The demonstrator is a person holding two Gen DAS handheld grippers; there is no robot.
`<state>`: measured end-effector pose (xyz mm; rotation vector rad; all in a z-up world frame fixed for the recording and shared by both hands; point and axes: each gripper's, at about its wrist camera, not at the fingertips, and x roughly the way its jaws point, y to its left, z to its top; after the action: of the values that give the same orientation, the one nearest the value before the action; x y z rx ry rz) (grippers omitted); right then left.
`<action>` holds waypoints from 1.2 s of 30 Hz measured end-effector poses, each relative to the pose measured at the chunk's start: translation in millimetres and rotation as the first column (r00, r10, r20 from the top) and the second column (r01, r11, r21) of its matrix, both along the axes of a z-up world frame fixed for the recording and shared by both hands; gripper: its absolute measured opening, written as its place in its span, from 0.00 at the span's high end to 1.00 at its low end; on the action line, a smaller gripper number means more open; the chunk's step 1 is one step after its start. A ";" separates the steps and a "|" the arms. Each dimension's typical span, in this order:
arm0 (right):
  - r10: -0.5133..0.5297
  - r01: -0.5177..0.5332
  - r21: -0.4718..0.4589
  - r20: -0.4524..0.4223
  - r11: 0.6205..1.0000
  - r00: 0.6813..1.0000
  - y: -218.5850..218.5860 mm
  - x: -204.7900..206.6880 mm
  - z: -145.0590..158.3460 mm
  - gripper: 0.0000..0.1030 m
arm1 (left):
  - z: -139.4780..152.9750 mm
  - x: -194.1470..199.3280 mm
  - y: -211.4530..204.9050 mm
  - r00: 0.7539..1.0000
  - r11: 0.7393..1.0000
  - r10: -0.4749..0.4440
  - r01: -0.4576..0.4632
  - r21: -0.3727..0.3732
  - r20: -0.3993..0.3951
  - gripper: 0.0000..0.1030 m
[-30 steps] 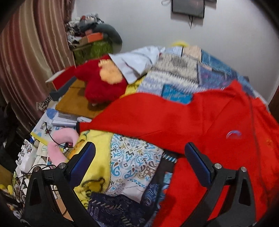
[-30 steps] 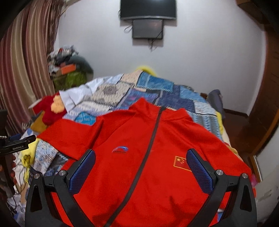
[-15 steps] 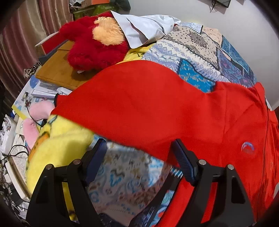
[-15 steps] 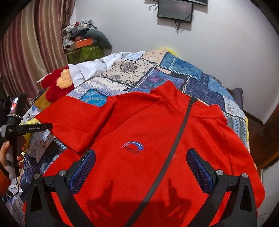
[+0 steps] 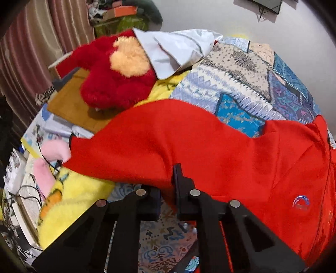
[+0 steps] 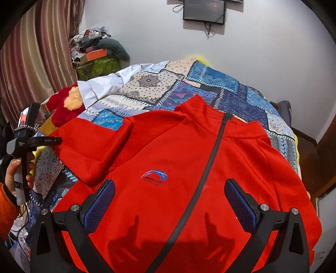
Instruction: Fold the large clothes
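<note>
A large red zip jacket (image 6: pixel 189 168) lies face up on the patchwork bedspread (image 6: pixel 210 90), with a black zipper, a blue chest logo and its collar pointing to the far wall. In the left wrist view my left gripper (image 5: pixel 169 189) is shut on the lower edge of the jacket's sleeve (image 5: pixel 157 142), which spreads out to the left. The left gripper also shows at the left of the right wrist view (image 6: pixel 56 139), at the sleeve's end. My right gripper (image 6: pixel 170 201) is open and empty, hovering over the jacket's chest.
A red plush toy (image 5: pixel 113 79) and a white shirt (image 5: pixel 174 50) lie at the bed's far left. A yellow plush blanket (image 5: pixel 69 199), pink items and cables sit at the left edge. A pile of boxes (image 6: pixel 92 54) stands by the curtain; a wall screen (image 6: pixel 204 10) hangs above.
My left gripper moved forward to the sleeve's edge and closed on it. The right gripper stayed open and tilted down closer over the jacket's chest.
</note>
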<state>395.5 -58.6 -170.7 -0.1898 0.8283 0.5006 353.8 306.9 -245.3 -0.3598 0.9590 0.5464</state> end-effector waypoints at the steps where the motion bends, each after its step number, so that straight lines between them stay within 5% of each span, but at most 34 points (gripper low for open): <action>1: -0.006 0.006 0.003 -0.001 1.000 1.000 -3.0 0.3 1.0 0.00 | 7.9 0.5 -2.6 1.000 1.000 -0.007 0.007 0.004 0.016 0.92; 9: -0.062 0.061 0.044 0.026 0.997 0.998 -32.7 -2.7 18.3 0.00 | 82.6 9.3 -66.7 0.980 0.972 -0.155 0.128 0.195 0.128 0.92; 16: -0.114 0.110 0.078 0.046 0.991 0.992 -64.1 -6.6 29.6 0.00 | 108.5 19.4 -170.6 0.919 0.884 -0.372 0.307 0.351 0.132 0.92; 26: -0.197 0.196 0.104 0.003 0.975 0.980 -119.4 -7.0 23.3 0.00 | 30.7 54.8 -236.2 0.872 0.862 -0.489 0.488 0.135 -0.031 0.92; 30: -0.219 0.222 0.101 -0.043 0.970 0.975 -132.8 -5.1 11.1 0.00 | 15.6 40.2 -250.5 0.842 0.832 -0.534 0.539 0.129 -0.074 0.90; 32: -0.227 0.232 0.102 -0.059 0.967 0.972 -135.6 -5.2 5.2 0.00 | 17.4 29.0 -250.4 0.832 0.823 -0.551 0.555 0.118 -0.070 0.84; 36: -0.226 0.233 0.109 -0.073 0.966 0.971 -134.4 -4.5 1.3 0.00 | 35.5 11.0 -237.9 0.849 0.840 -0.528 0.526 0.131 -0.025 0.46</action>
<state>391.0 -193.0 -169.4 0.0297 0.8648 0.3360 364.8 69.0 -209.8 0.0318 0.9541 0.0974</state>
